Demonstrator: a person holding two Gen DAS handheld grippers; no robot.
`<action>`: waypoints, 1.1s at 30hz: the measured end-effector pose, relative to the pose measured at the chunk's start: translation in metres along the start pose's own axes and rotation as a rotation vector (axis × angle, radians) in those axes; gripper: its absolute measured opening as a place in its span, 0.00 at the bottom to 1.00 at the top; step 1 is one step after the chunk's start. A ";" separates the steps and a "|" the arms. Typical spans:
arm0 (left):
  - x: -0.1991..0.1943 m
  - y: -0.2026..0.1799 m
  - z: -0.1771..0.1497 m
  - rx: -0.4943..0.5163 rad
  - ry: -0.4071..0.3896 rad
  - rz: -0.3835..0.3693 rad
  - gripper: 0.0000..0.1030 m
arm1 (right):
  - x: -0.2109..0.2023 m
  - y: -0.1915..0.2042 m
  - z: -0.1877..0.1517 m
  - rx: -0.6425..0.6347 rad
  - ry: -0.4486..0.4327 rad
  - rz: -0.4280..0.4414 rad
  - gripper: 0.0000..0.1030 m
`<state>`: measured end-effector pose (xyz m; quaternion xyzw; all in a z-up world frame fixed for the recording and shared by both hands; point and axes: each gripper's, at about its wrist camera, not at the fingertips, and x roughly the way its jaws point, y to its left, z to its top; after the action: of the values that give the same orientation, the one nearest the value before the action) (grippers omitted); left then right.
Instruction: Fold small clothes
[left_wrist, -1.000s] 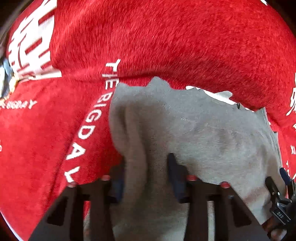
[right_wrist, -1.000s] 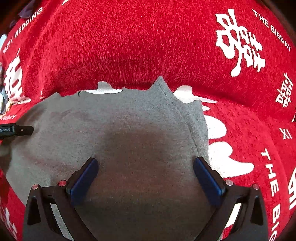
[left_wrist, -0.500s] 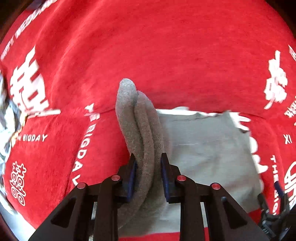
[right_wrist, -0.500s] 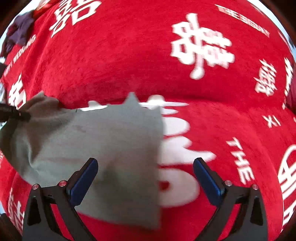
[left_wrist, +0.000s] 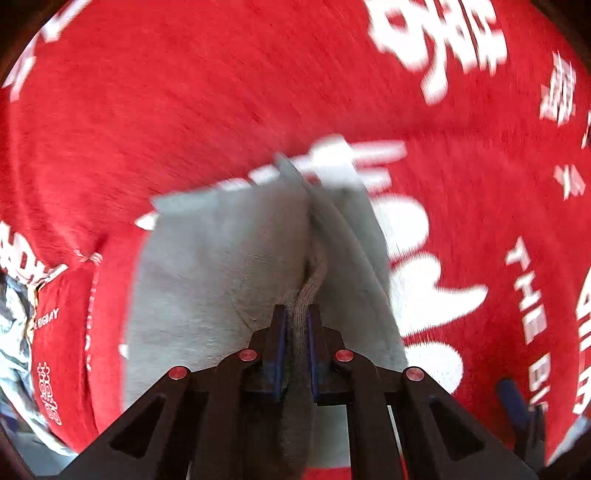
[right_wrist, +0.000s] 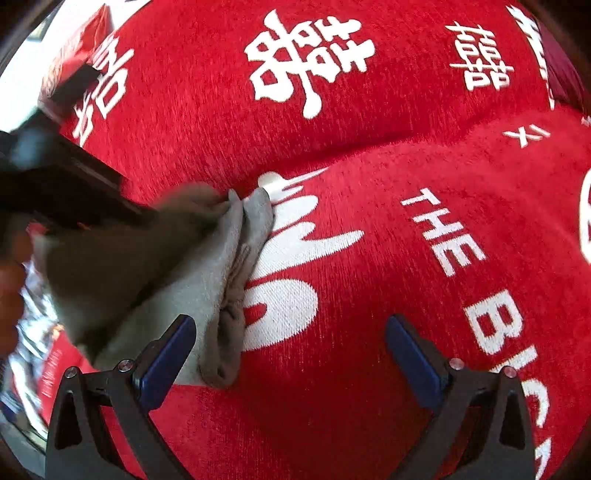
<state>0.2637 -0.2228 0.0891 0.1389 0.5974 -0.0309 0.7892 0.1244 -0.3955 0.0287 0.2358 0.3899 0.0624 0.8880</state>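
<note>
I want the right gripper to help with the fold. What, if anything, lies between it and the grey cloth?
Nothing visible. The open right gripper hangs over bare red blanket; the grey cloth lies beside its left finger, already pinched by the left gripper.

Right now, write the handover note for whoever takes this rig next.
Left claw: shut on a bunched fold of the grey garment, carrying it over the rest of the cloth.
Right claw: open, holding nothing, over the red blanket beside the garment's edge.
Garment: lying on the red blanket with white lettering, partly doubled over, its right edge rumpled.
Done: a fold is under way, not laid flat.
Left: set the held fold down, release, smooth the rumpled edge, and likely fold once more.
</note>
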 end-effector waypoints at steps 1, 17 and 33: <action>0.009 -0.007 -0.003 0.023 0.022 0.003 0.11 | 0.001 0.001 0.000 -0.005 0.003 0.000 0.99; -0.079 0.127 -0.043 -0.029 -0.169 -0.114 0.84 | -0.032 0.002 0.025 0.096 -0.018 0.239 0.99; 0.000 0.178 -0.108 -0.276 -0.130 -0.217 0.85 | 0.122 0.075 0.068 0.229 0.499 0.474 0.98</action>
<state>0.2014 -0.0244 0.0944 -0.0384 0.5554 -0.0425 0.8296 0.2632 -0.3184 0.0231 0.3951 0.5337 0.2781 0.6941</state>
